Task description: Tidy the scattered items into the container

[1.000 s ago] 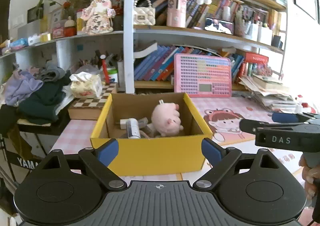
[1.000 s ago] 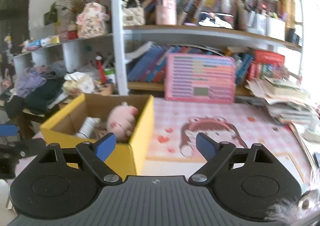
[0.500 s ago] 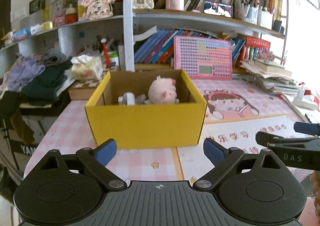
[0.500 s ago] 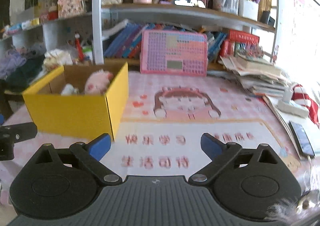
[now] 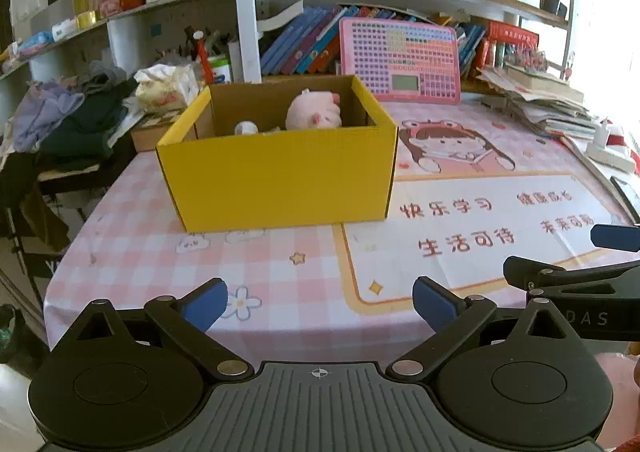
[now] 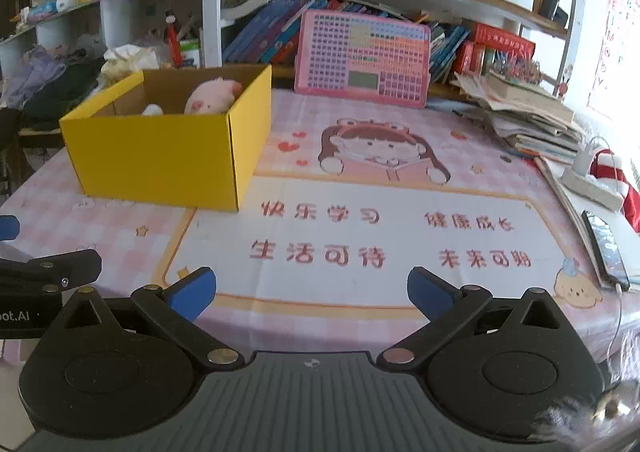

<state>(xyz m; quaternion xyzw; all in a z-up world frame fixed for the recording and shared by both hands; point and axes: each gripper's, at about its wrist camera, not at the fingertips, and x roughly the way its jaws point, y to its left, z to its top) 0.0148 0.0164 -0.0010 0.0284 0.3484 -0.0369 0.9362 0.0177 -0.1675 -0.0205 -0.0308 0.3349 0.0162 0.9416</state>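
Observation:
A yellow cardboard box [image 5: 280,172] [image 6: 160,160] stands on the pink tablecloth, left of the printed mat. Inside it lie a pink plush pig [image 5: 314,114] [image 6: 212,96] and a white item [image 5: 246,127] [image 6: 152,109], mostly hidden by the wall. My left gripper [image 5: 320,302] hangs near the table's front edge, well short of the box, its jaws opening with nothing between them. My right gripper [image 6: 312,292] is over the mat's front edge, jaws also opening and empty. Each gripper shows at the side of the other's view.
A pink keyboard toy [image 5: 400,60] leans against the bookshelf behind the box. Stacked books and papers [image 6: 528,116] fill the right side, with a phone [image 6: 606,248] and a white charger [image 6: 584,160] near the right edge. Clothes [image 5: 60,120] pile up at the left.
Both grippers have pulled back from the box toward the table's front edge and sunk lower. The box now looks smaller and farther. Both pairs of fingers have spread a little wider.

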